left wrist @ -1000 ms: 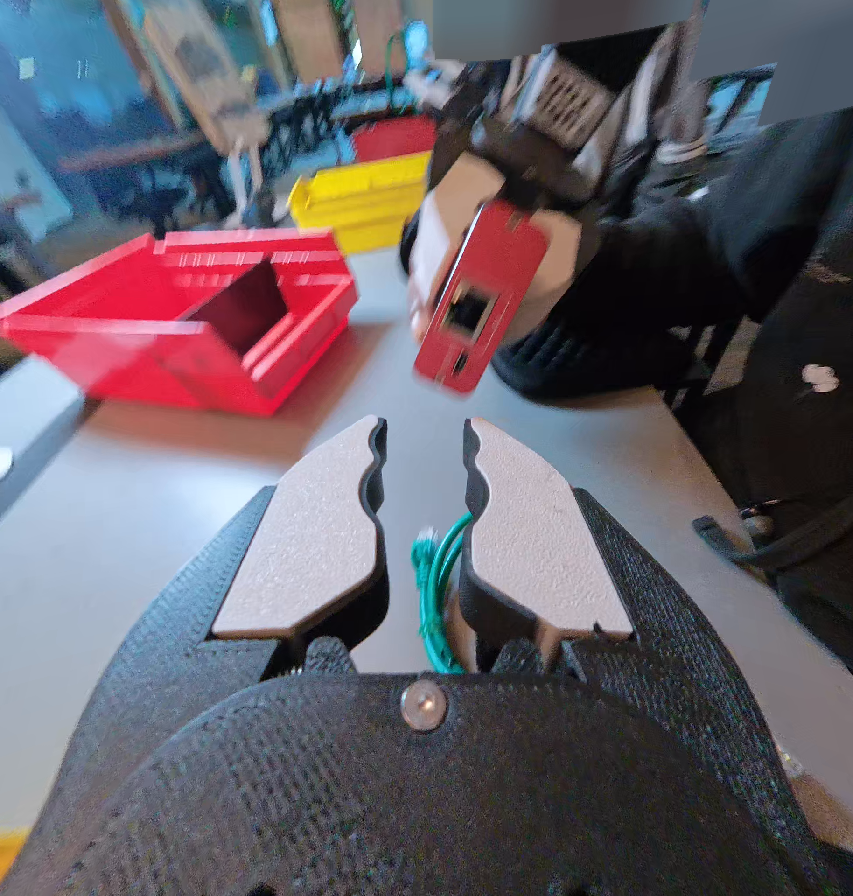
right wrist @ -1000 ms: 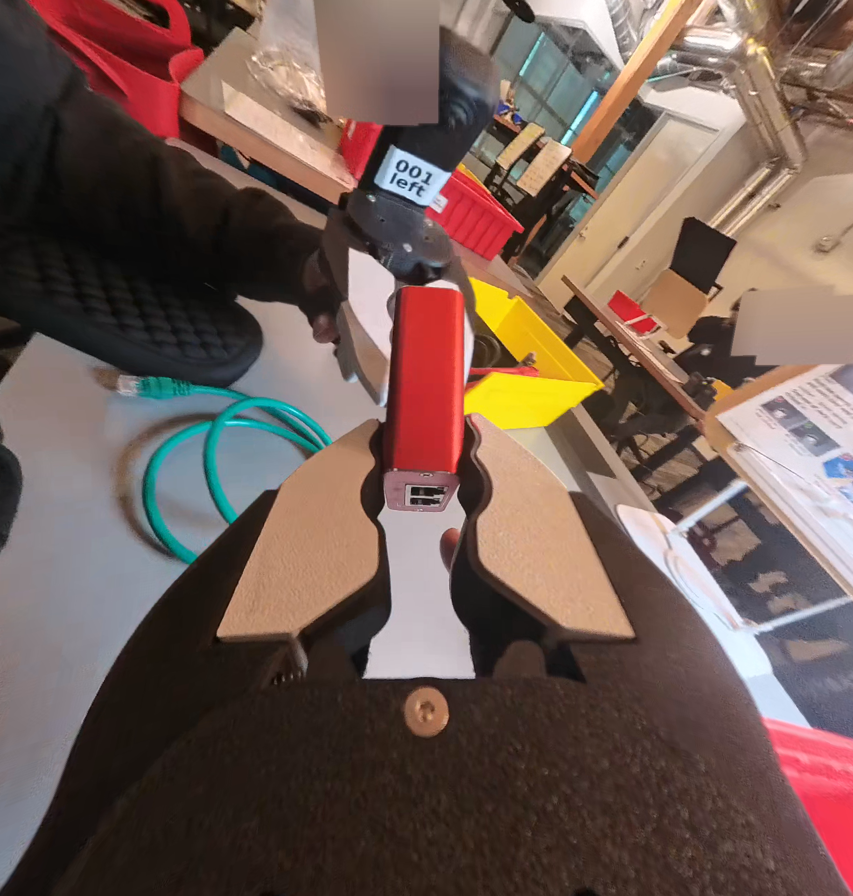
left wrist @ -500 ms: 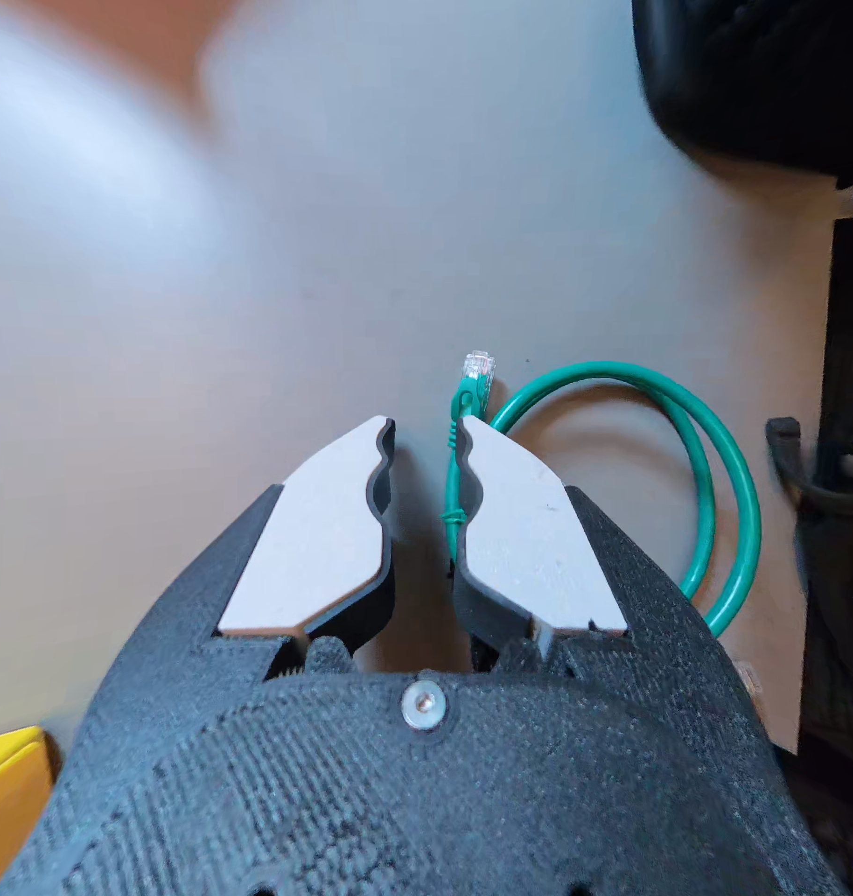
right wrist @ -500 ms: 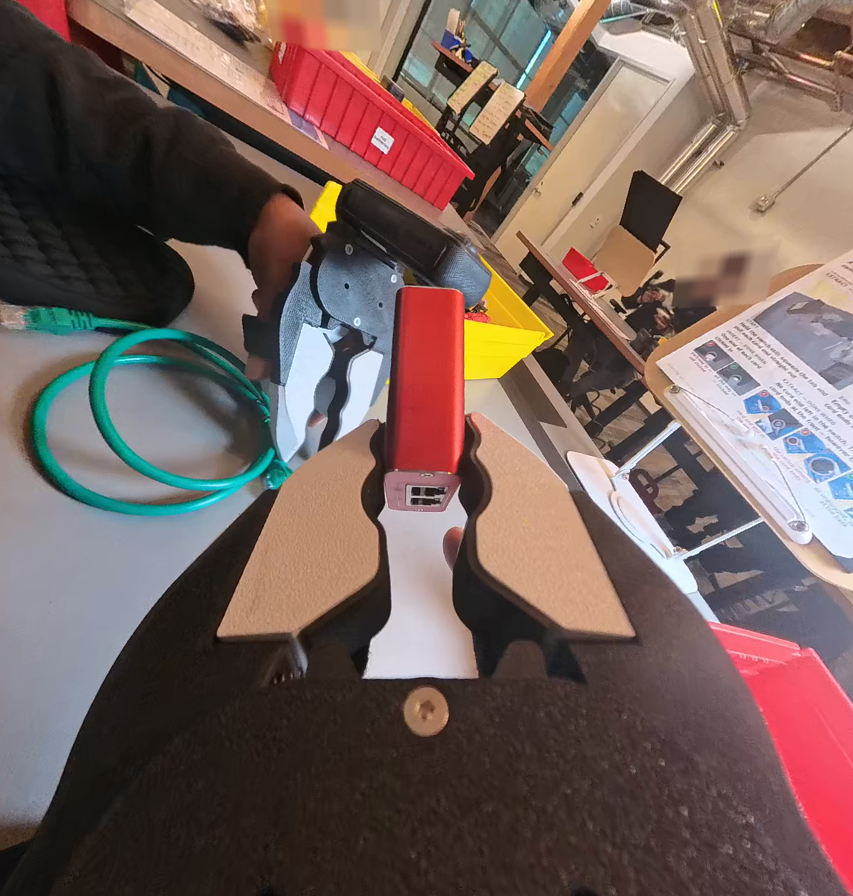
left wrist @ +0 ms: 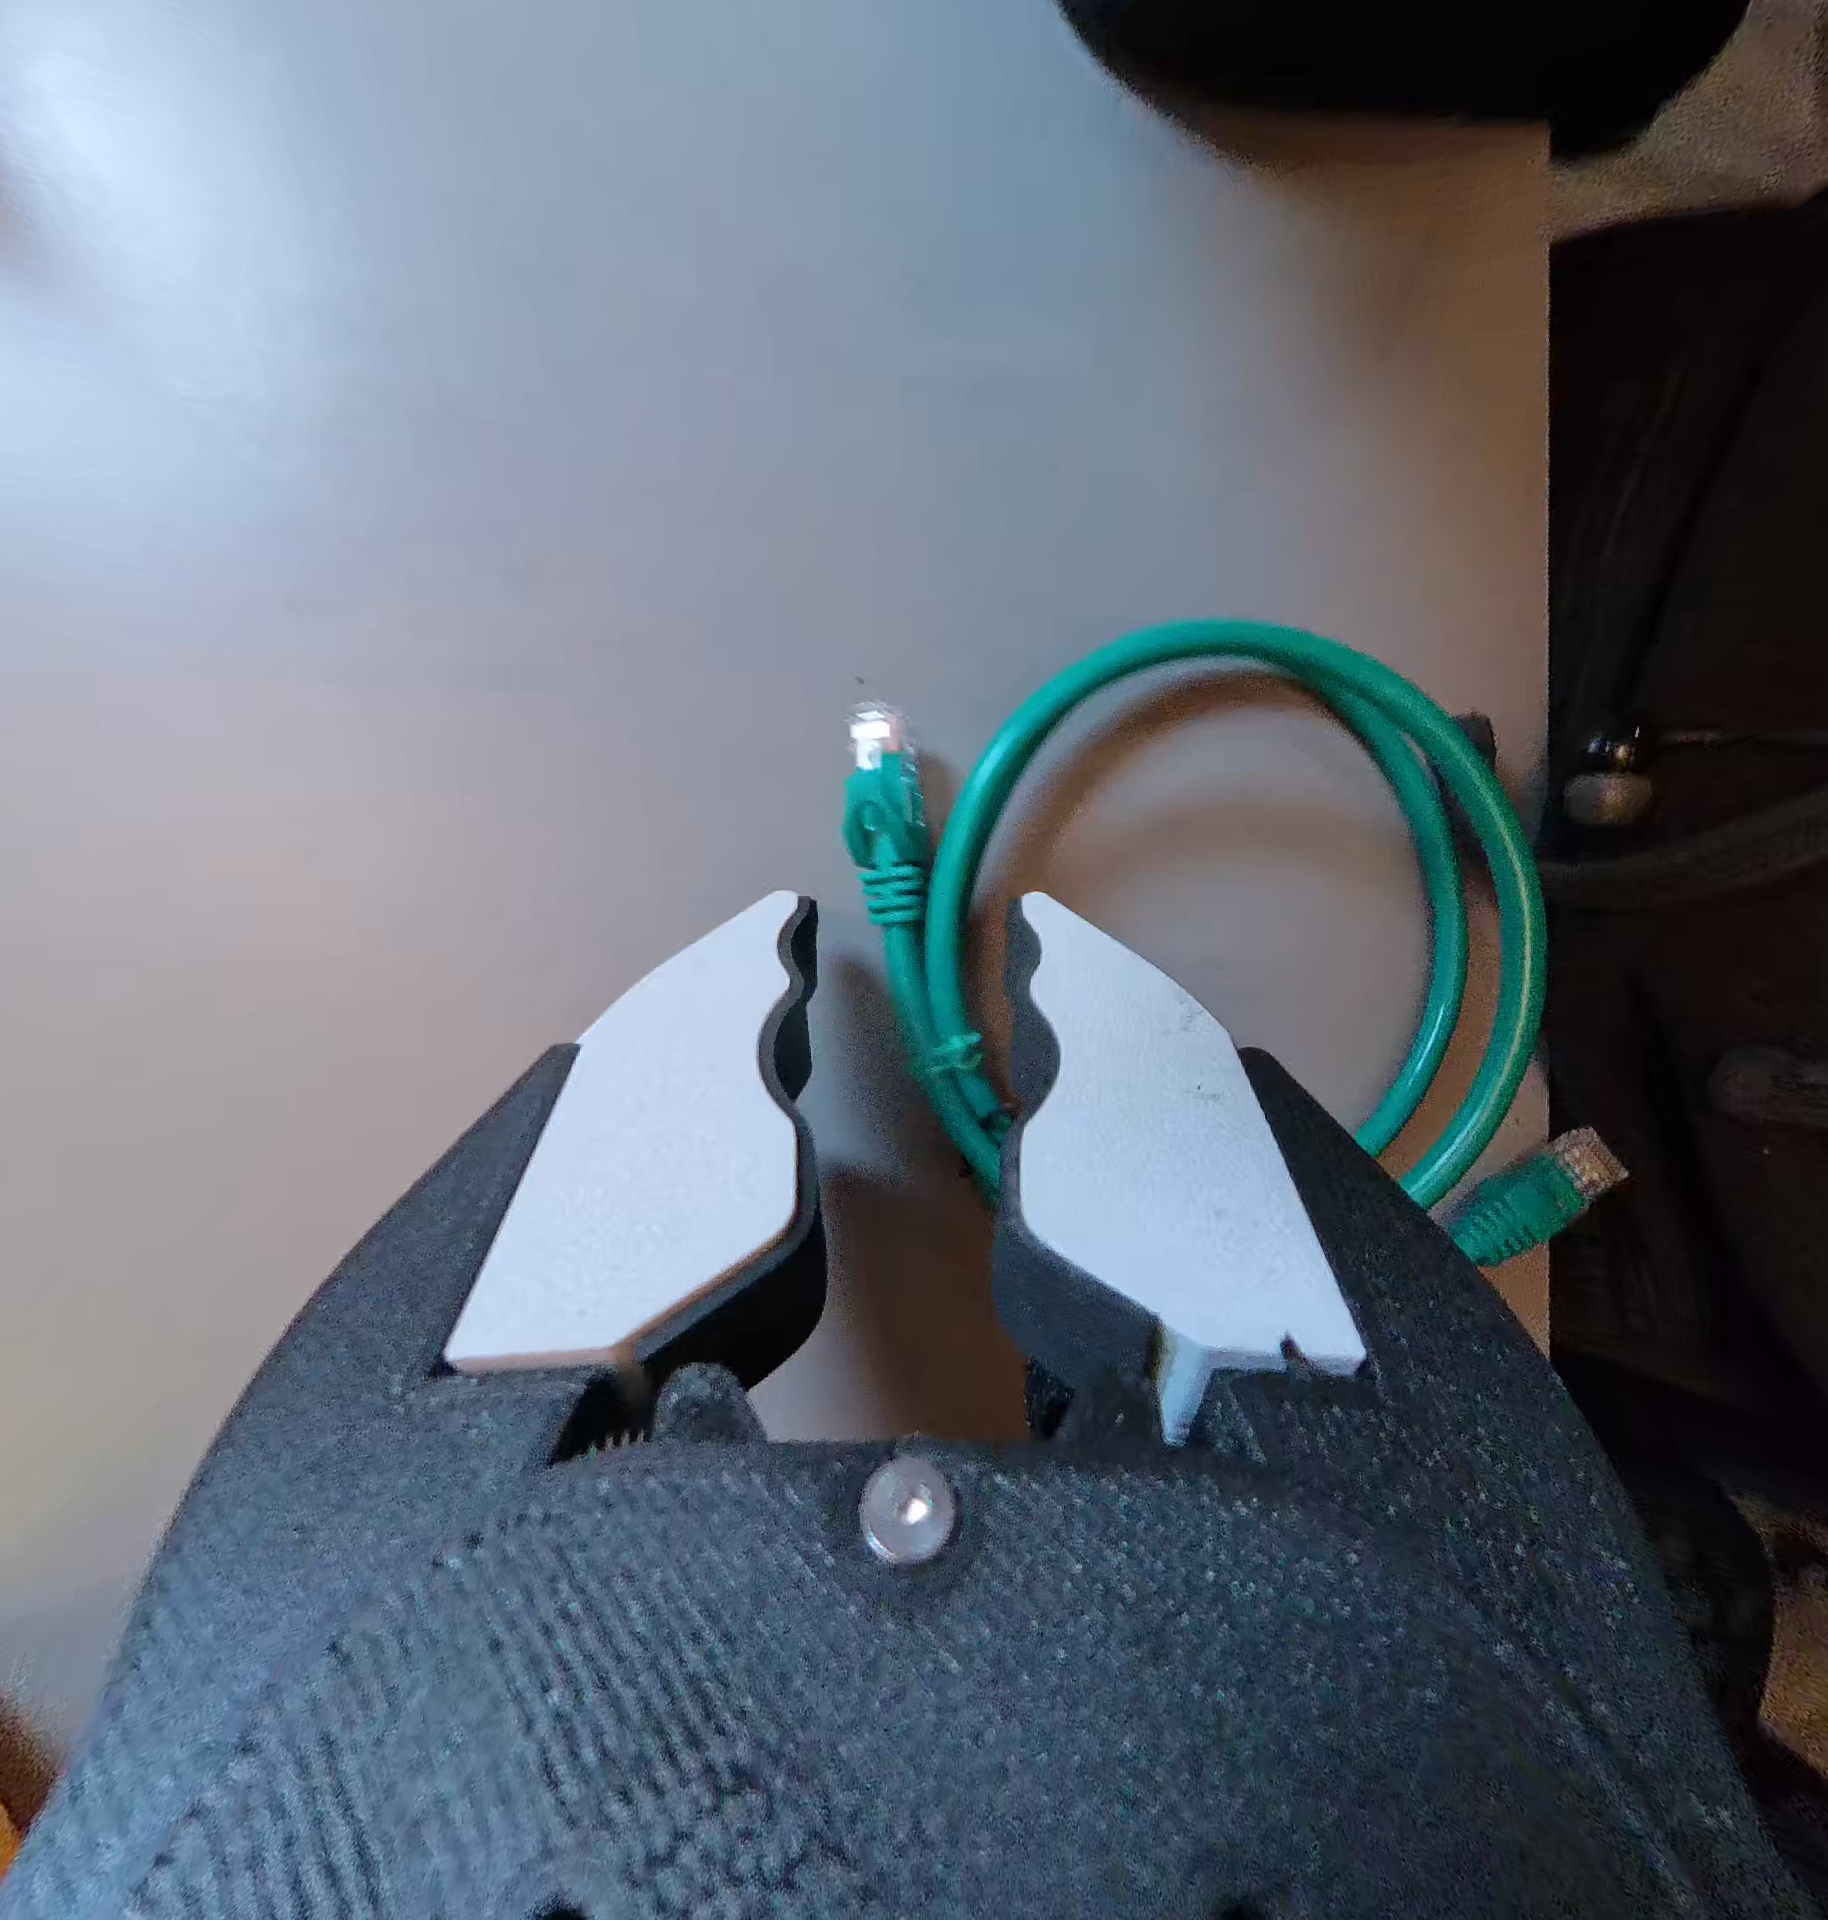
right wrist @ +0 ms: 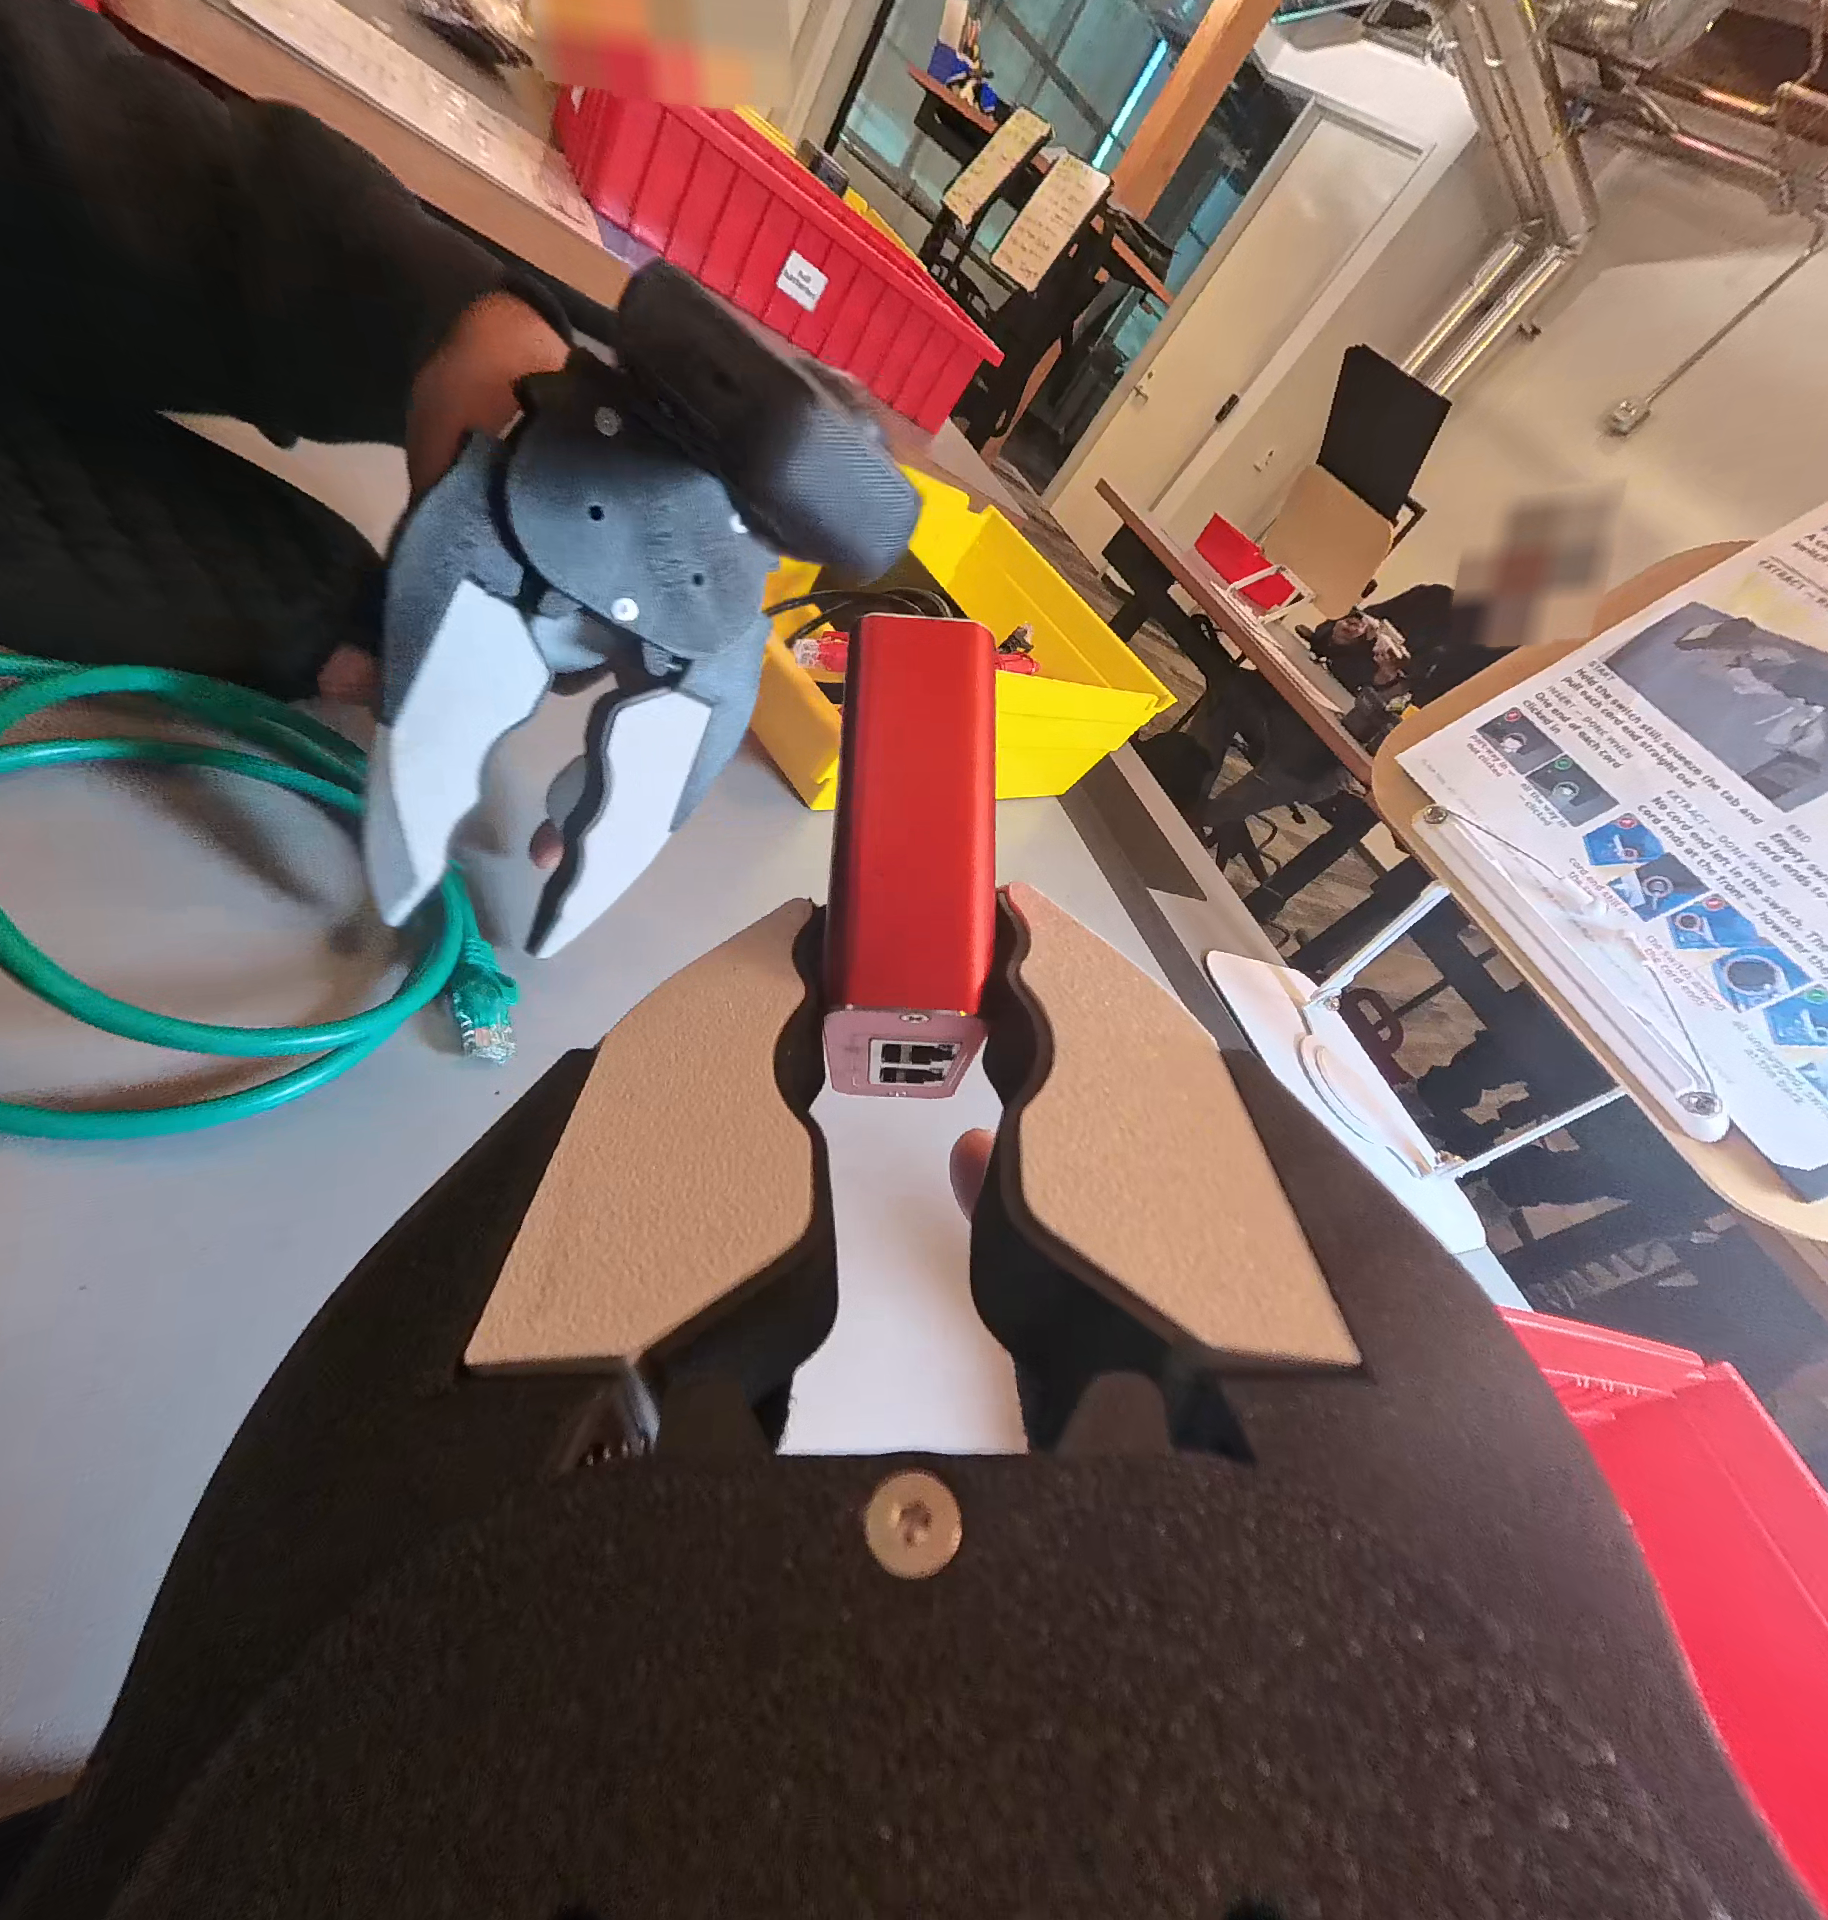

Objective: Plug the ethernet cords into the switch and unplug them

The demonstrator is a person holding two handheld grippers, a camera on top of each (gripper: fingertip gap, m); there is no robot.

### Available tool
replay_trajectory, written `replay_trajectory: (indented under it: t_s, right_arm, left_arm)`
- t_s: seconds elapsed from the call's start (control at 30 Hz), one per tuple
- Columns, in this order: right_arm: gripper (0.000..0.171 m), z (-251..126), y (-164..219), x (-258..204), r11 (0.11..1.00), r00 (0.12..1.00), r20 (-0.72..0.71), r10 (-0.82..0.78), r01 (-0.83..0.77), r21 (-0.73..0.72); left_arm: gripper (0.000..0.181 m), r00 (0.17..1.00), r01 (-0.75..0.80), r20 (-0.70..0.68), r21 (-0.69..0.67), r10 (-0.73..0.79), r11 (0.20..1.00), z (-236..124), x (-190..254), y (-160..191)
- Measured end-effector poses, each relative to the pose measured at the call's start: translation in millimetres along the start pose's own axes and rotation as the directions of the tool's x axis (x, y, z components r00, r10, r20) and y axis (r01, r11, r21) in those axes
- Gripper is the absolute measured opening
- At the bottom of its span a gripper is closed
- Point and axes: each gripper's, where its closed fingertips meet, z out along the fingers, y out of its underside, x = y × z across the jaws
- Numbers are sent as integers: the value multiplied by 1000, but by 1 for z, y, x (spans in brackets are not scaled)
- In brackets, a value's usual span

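A coiled green ethernet cord lies on the grey table. One clear plug points away just past my left gripper, which is open and points down over the cord near that plug. The cord passes between its fingers without being pinched. The second plug lies at the right. My right gripper is shut on a red switch, held above the table with its ports facing the camera. In the right wrist view the left gripper hovers over the cord.
A yellow bin with cables stands behind the switch, and a red bin on a farther table. Another red bin is at the lower right. An instruction sheet on a stand is to the right. The person's dark sleeve reaches in from the left.
My left gripper swung from facing the switch down to the cord, then opened wider with the plug end between its fingers. The right gripper kept holding the switch and tilted slightly.
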Motion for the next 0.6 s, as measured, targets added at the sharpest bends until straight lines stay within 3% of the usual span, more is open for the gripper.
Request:
replay_trajectory:
  t_s: [0.03, 0.13, 0.23, 0.33, 0.47, 0.6]
  right_arm:
    - [27, 0, 0, 0, 1000, 1000, -1, 1, -1, 1]
    - [27, 0, 0, 0, 1000, 1000, 2, 4, -4, 6]
    - [27, 0, 2, -3, 1000, 1000, 21, -4, 4, -6]
    - [26, 1, 10, -12, 998, 996, 68, -51, 53, -32]
    - [27, 1, 15, -30, 981, 974, 134, -185, 190, -27]
    - [27, 3, 15, -46, 957, 944, 170, -284, 290, -11]
  left_arm:
    - [34, 1000, -24, 16, -32, 25, 999, 3, 2, 5]
    - [18, 991, -44, 120, -54, 50, 998, 6, -6, 7]
    - [16, 977, -54, 202, -50, 63, 997, 4, -17, 7]
    - [15, 966, -87, 249, 40, 74, 995, -12, -24, -5]
    - [15, 982, -65, 185, 166, 34, 984, -50, -21, -21]
    - [13, 993, -73, 104, 174, 56, 982, -71, -6, -31]
